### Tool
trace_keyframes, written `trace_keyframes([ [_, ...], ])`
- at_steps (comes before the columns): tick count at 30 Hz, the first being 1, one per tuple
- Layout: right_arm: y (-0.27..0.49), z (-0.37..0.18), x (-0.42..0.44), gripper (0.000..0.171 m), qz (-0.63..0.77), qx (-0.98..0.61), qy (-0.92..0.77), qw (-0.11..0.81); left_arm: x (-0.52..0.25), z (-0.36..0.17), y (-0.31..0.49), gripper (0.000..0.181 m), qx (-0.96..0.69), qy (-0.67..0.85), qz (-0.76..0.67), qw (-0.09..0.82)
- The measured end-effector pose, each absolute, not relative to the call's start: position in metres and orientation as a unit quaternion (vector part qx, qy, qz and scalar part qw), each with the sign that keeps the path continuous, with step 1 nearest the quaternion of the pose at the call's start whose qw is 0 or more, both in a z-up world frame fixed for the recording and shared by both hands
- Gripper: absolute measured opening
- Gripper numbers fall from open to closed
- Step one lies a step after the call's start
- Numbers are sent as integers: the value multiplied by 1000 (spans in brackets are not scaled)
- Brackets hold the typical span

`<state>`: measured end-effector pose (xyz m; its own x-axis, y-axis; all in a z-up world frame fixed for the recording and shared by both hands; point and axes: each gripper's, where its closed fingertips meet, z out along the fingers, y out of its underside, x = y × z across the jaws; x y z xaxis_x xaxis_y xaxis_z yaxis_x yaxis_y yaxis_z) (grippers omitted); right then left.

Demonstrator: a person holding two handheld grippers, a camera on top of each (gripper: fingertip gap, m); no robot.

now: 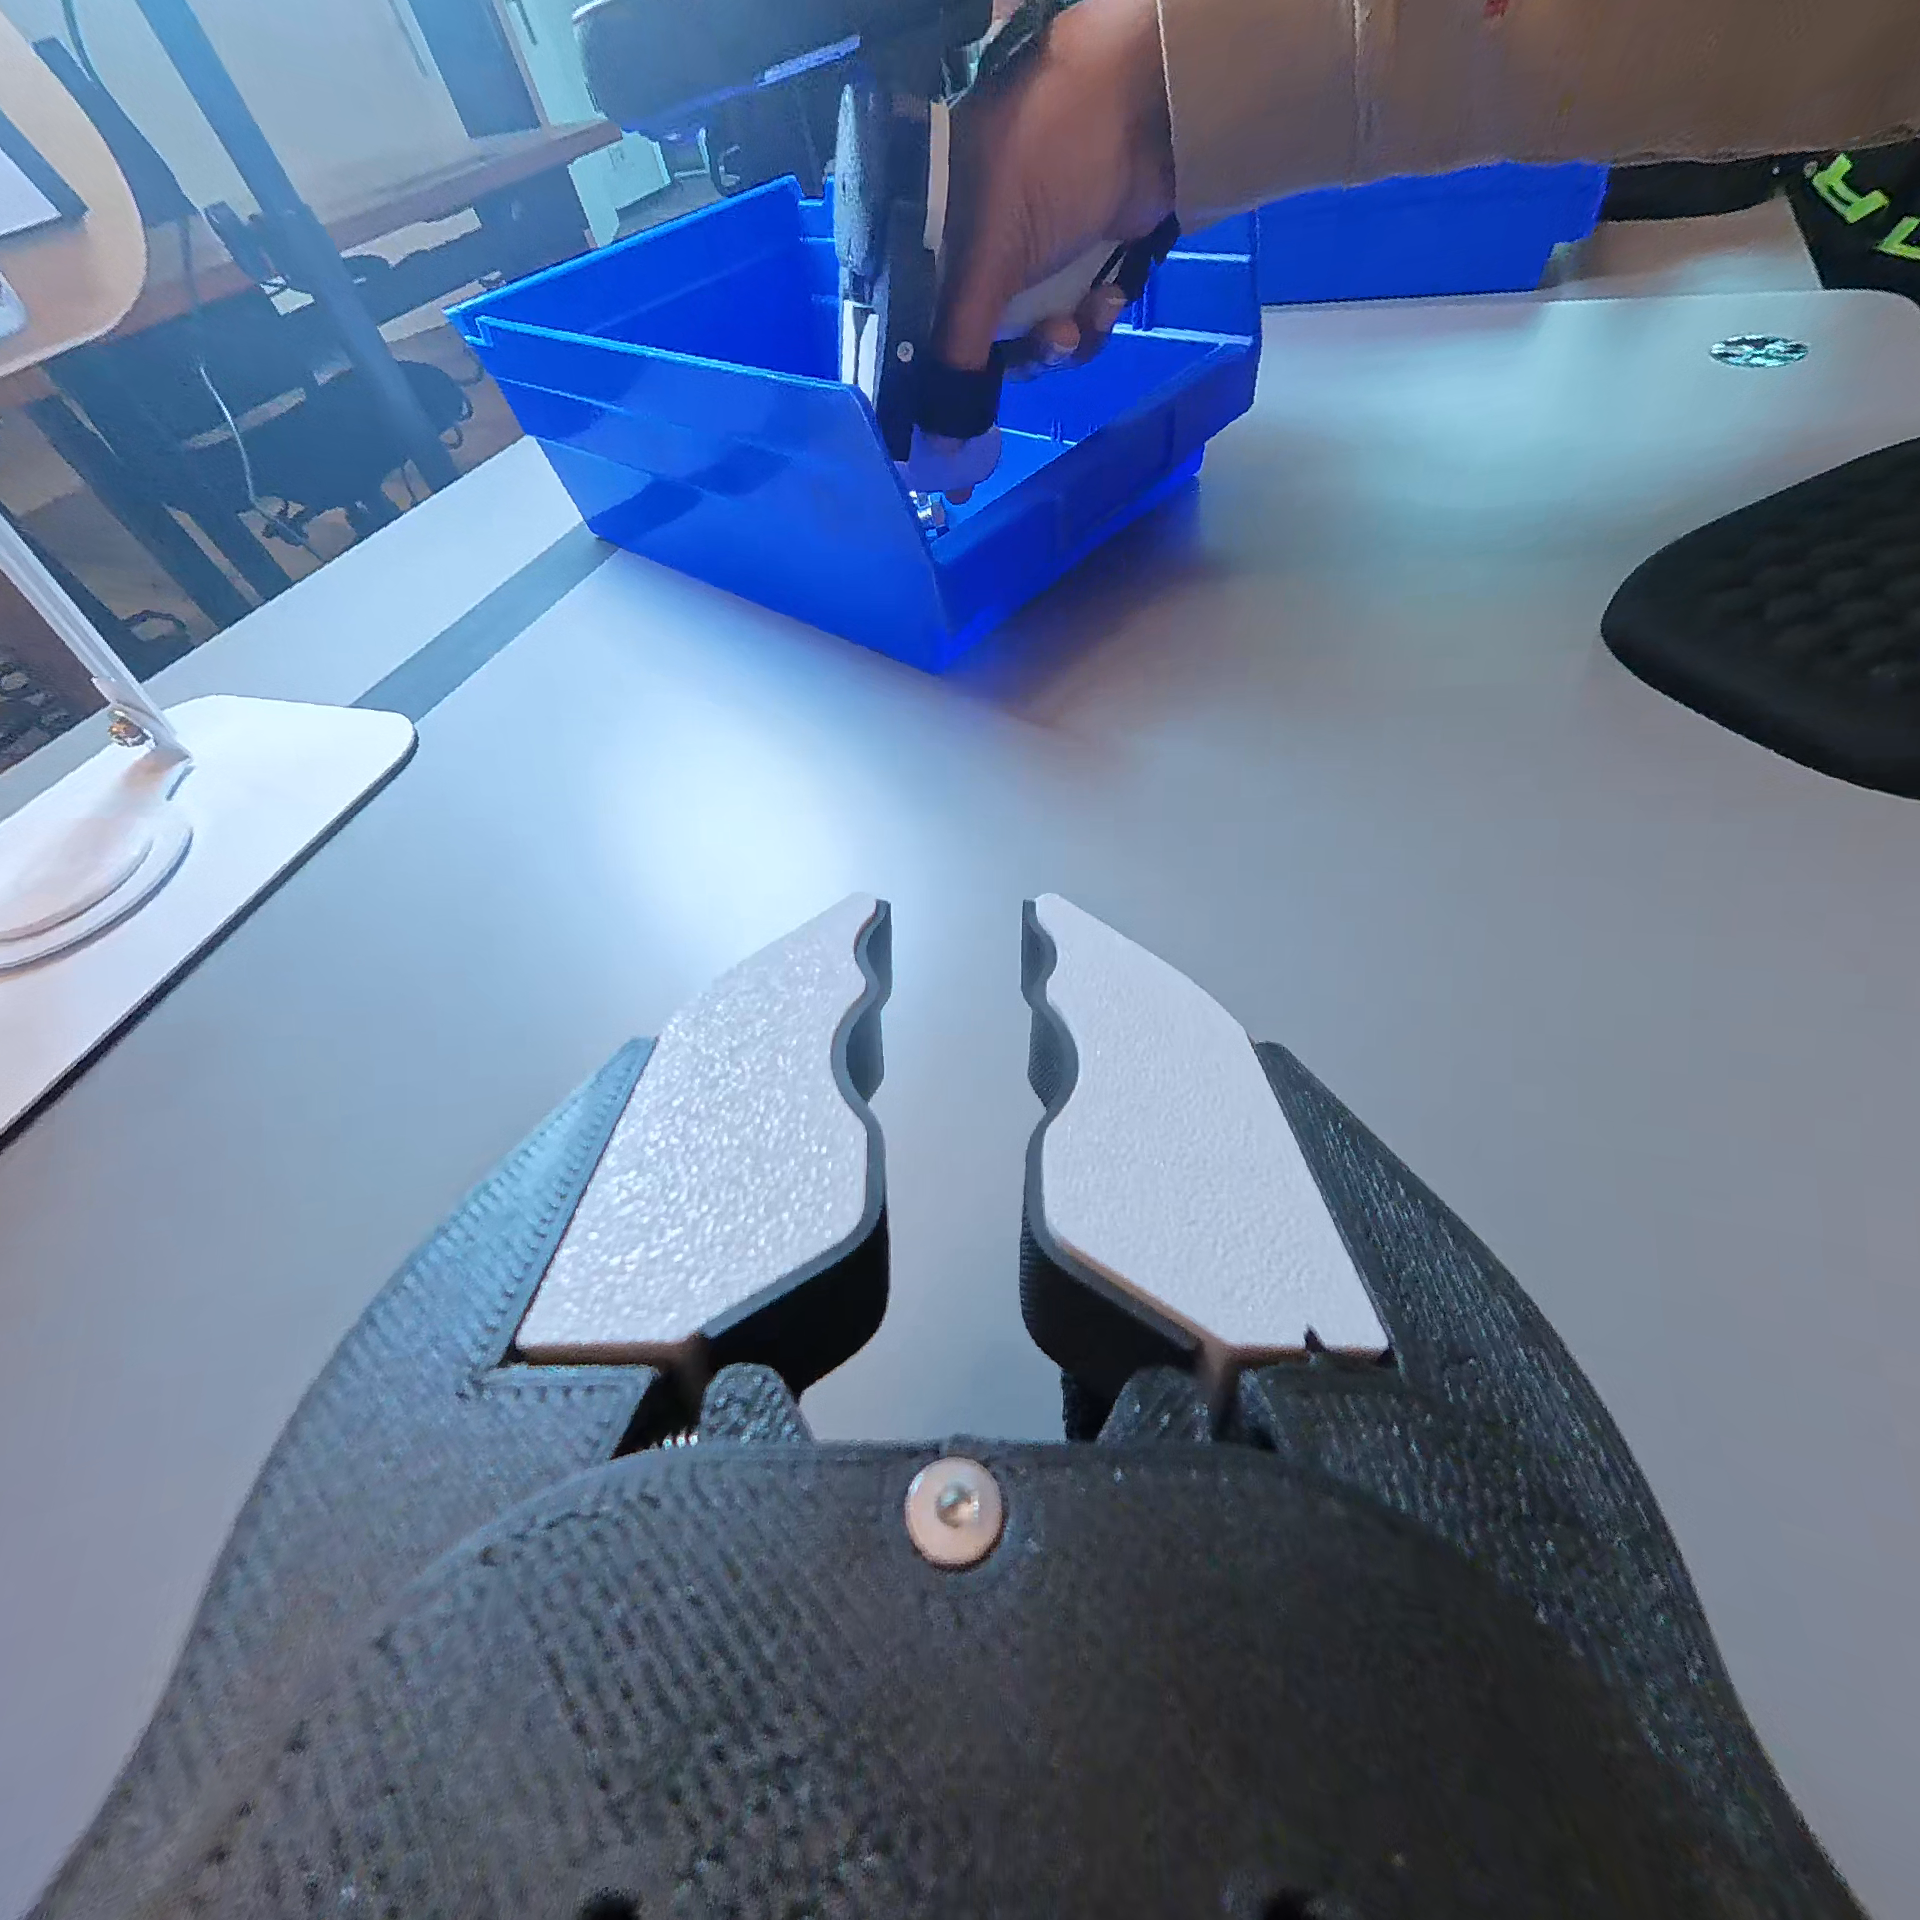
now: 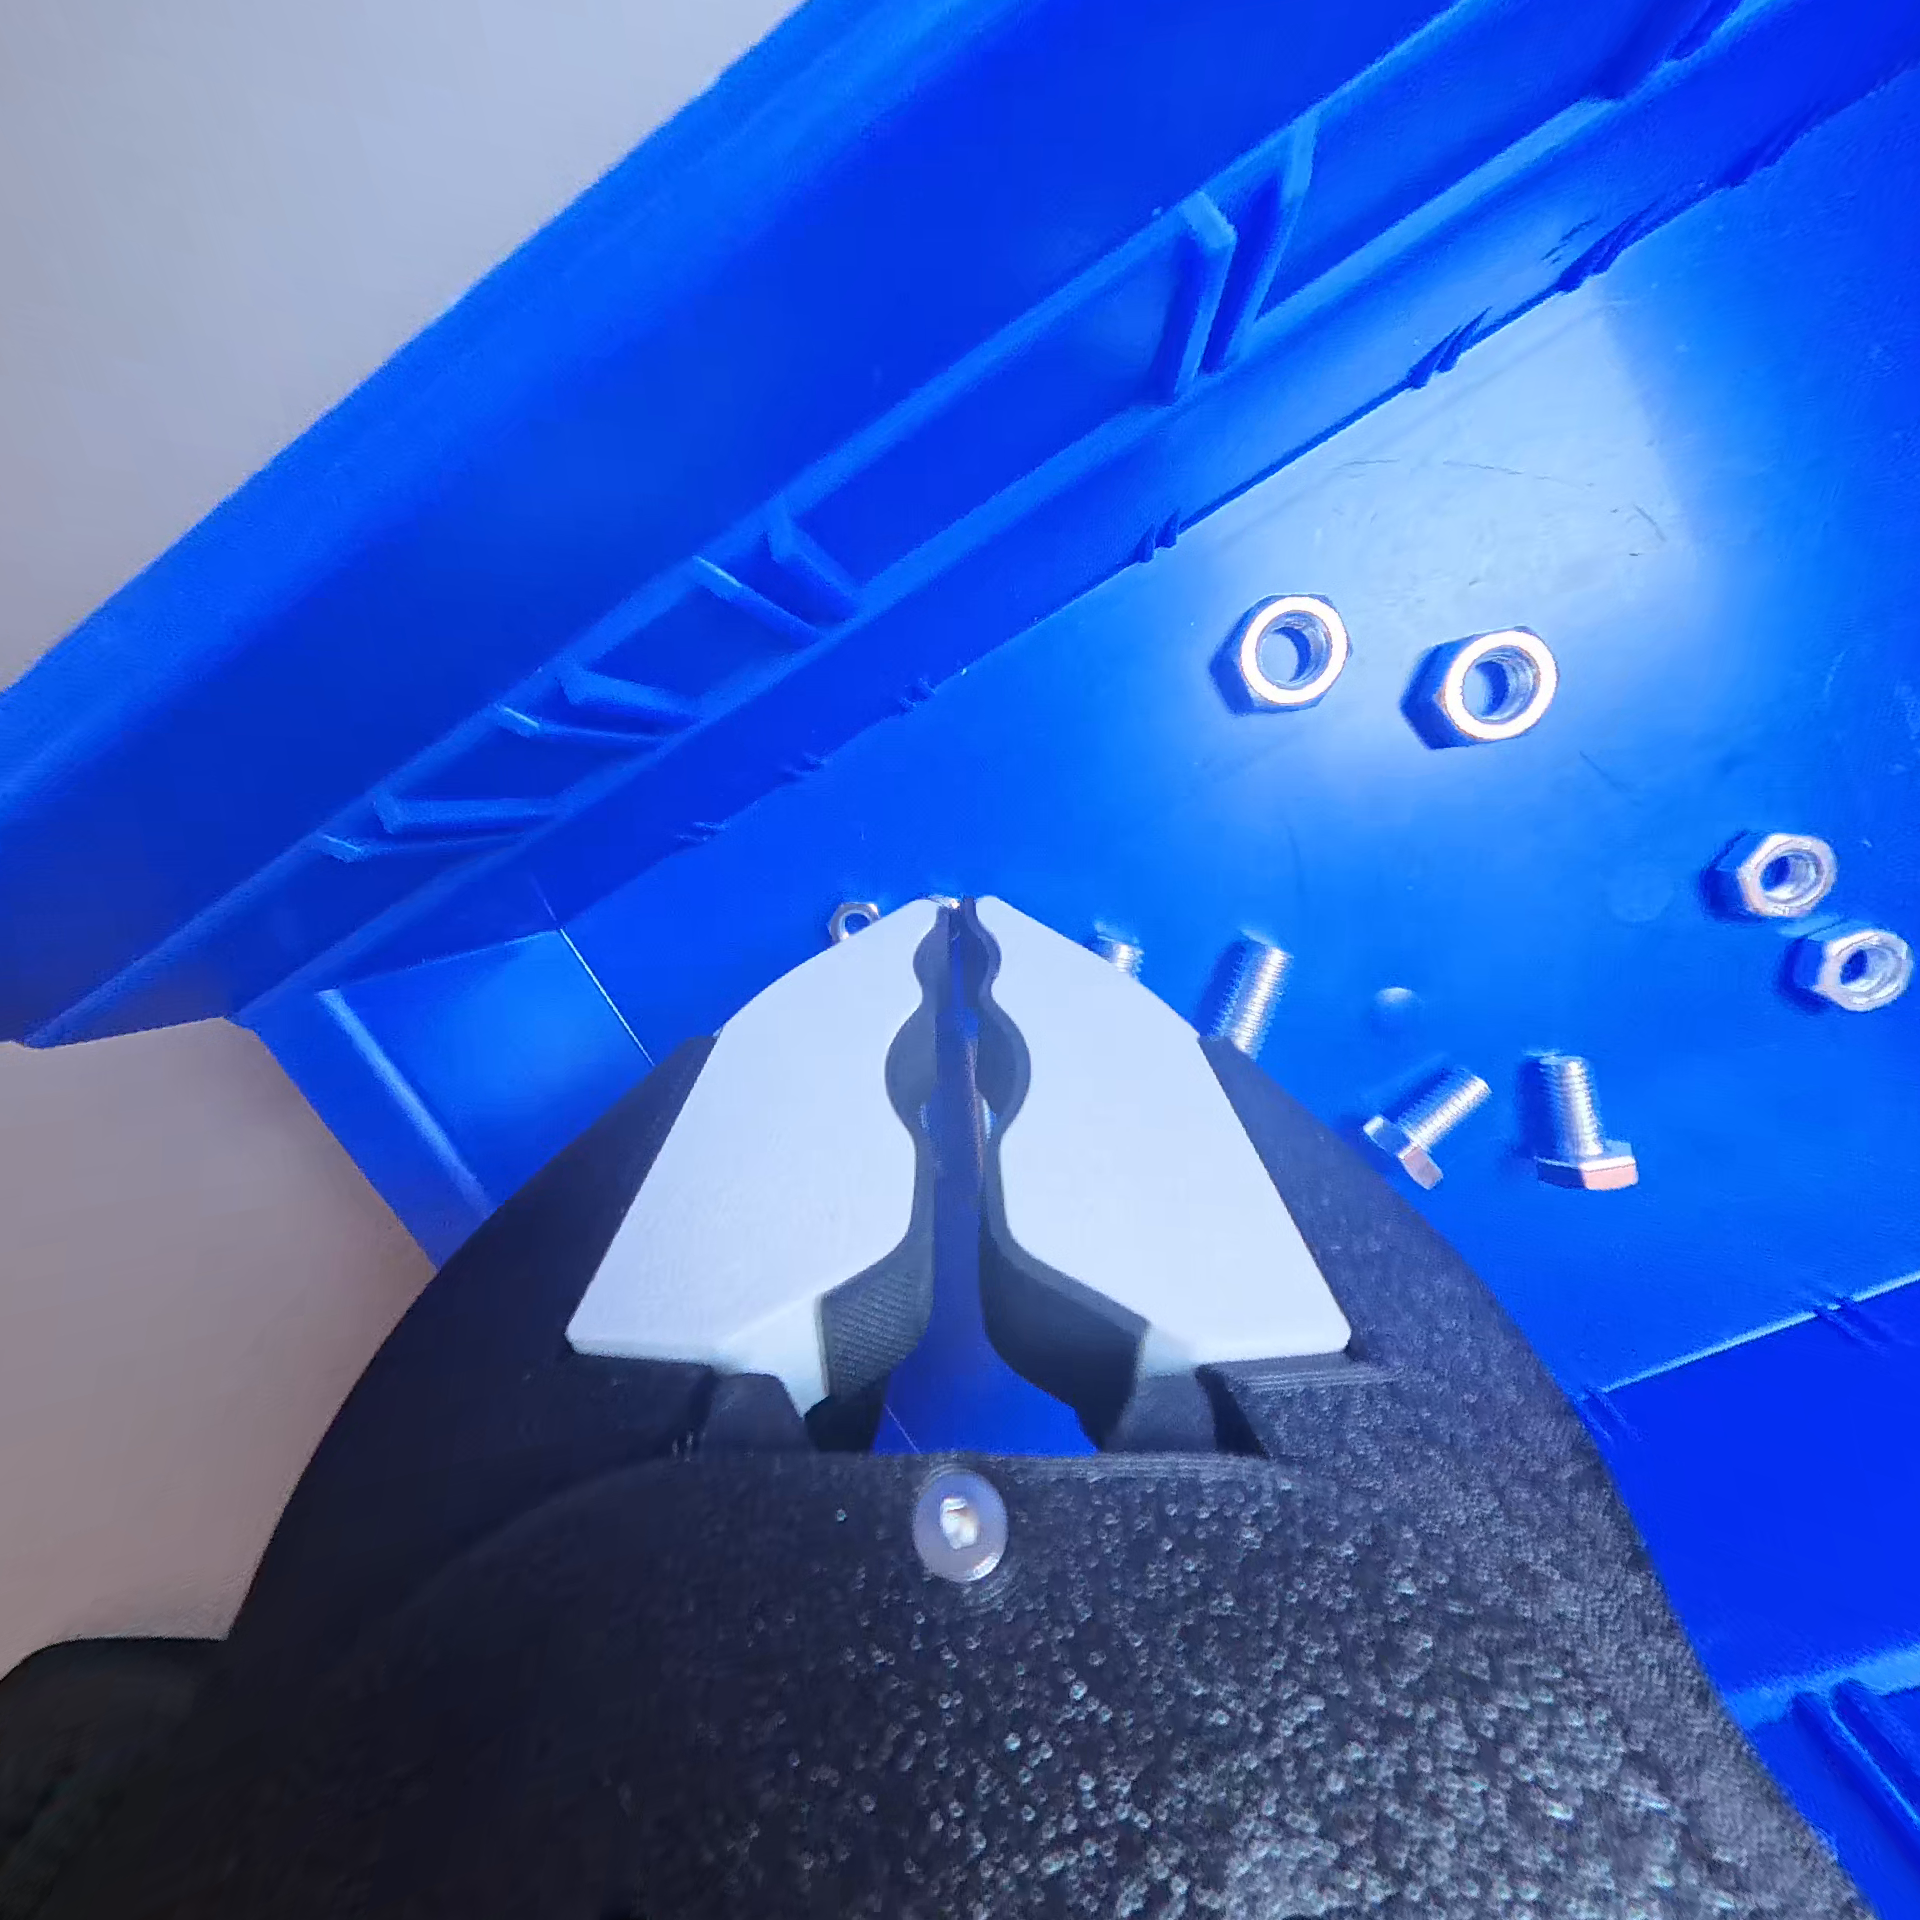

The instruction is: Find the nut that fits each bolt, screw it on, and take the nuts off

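With my right gripper (image 2: 961,914) pinched nearly shut on something thin I cannot identify, and my left gripper (image 1: 956,935) slightly parted and empty, I fear it slipping into the blue bin (image 2: 727,364).

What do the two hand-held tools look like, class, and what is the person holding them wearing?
Each tool, left and right, has a black, coarsely textured printed body, a silver screw at its centre, and two pale grey fingers with wavy, black-lined inner edges. The hand on the right tool shows a tan sleeve and black finger straps.

Bin (image 1: 727,540) on table (image 1: 1247,831), nuts (image 2: 1284,668) and bolts (image 2: 1574,1132) inside, right claw (image 2: 964,914) in bin
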<state>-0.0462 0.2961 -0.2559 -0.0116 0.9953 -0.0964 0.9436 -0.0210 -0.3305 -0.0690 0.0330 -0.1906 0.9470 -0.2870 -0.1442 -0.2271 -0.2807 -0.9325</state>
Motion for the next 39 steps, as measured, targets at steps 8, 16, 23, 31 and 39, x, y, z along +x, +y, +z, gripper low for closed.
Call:
trace_keyframes([
  [8, 297, -228, -58, 15, 213, -693, -676, 134, -73, -187, 33, 24, -795, 156, -19, 586],
  [16, 251, -114, -57, 30, 366, -565, -640, 371, -104, -154, 25, 21, -767, 123, 30, 629],
  [23, 215, -128, -1, 39, 304, -507, -667, 453, -197, -116, -22, 24, -774, 43, 170, 609],
  [31, 218, -176, 62, 42, 268, -548, -695, 381, -322, -206, -134, 60, -928, -60, 202, 307],
  [39, 225, -199, 69, 47, 213, -549, -732, 342, -313, -257, -143, 32, -959, 41, 225, 166],
])
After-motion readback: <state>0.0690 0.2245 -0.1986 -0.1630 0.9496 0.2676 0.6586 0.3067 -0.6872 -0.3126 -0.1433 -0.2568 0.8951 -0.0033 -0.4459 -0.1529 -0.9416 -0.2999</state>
